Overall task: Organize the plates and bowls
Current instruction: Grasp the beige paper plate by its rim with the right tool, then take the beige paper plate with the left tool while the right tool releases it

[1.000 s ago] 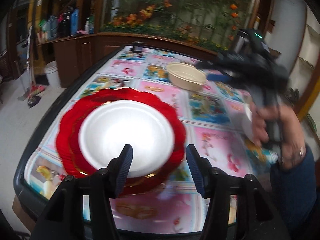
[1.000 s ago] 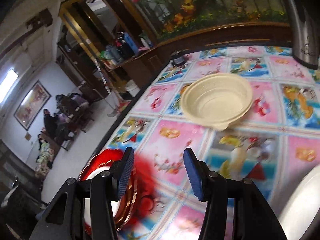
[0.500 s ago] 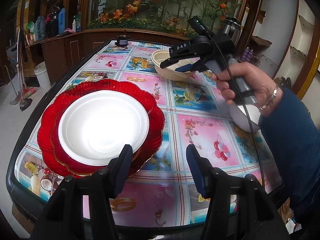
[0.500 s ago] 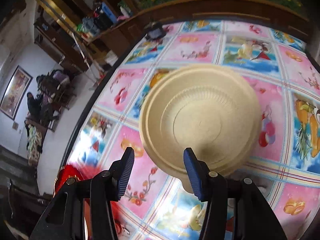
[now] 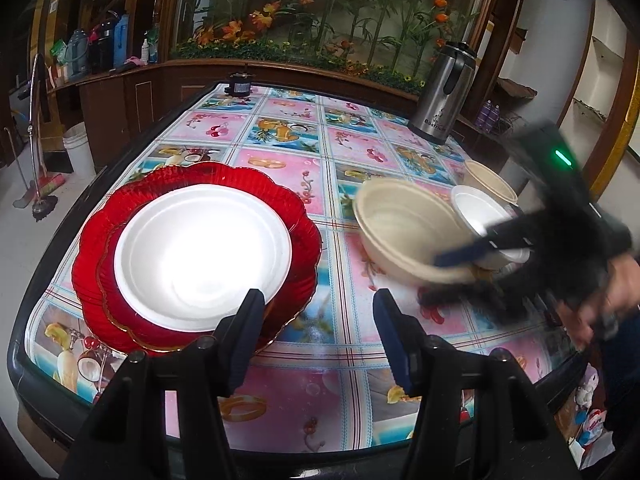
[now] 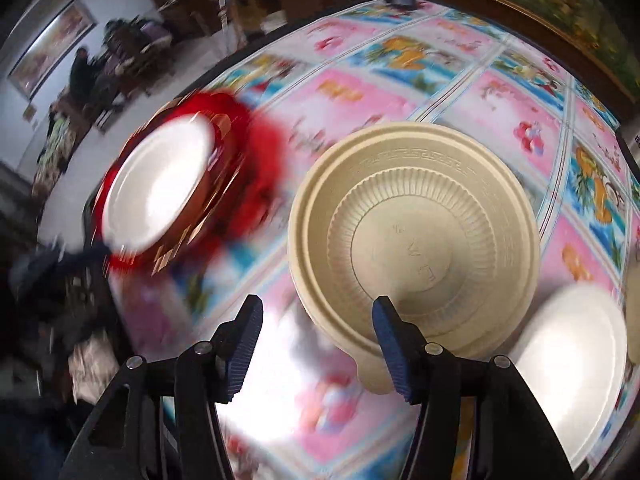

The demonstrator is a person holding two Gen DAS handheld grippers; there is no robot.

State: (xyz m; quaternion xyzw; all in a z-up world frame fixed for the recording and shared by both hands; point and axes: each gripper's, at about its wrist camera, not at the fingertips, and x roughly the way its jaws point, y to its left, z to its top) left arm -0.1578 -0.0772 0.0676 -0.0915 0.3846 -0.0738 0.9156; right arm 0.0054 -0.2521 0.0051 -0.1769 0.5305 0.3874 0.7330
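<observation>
Left tongs (image 5: 316,308): released. We found the two blue-padded fingers spread apart with nothing between them, held above the near edge of the table (image 5: 280,420), just in front of the red scalloped plate (image 5: 92,248). A white plate (image 5: 204,252) lay centred on the red one.

Right tongs (image 6: 316,312): released. In the right wrist view we saw the fingers spread wide and not clamped on anything. The right-side finger (image 6: 390,352) overlapped the small tab on the rim of the beige bowl (image 6: 412,248); we could not tell whether it touched. In the left wrist view these tongs and the hand (image 5: 600,300) behind them were blurred, with one blue finger crossing the tilted bowl's near rim.

Location of task item: the beige bowl stood right of the plate stack, near the middle of the table. Just beyond it were a white bowl (image 5: 480,208) and a second beige bowl (image 5: 488,178).

Markings:
- Steel flask (image 5: 444,92) at the far right corner: printed name beginning "Bos"; the rest was not legible to us
- Beige bowl floor: embossed characters, too faint to read; a key-pattern band ran around the rim
- Right tongs body: one lit green indicator
- Tablecloth: pink and blue squares with fruit and flower pictures
</observation>
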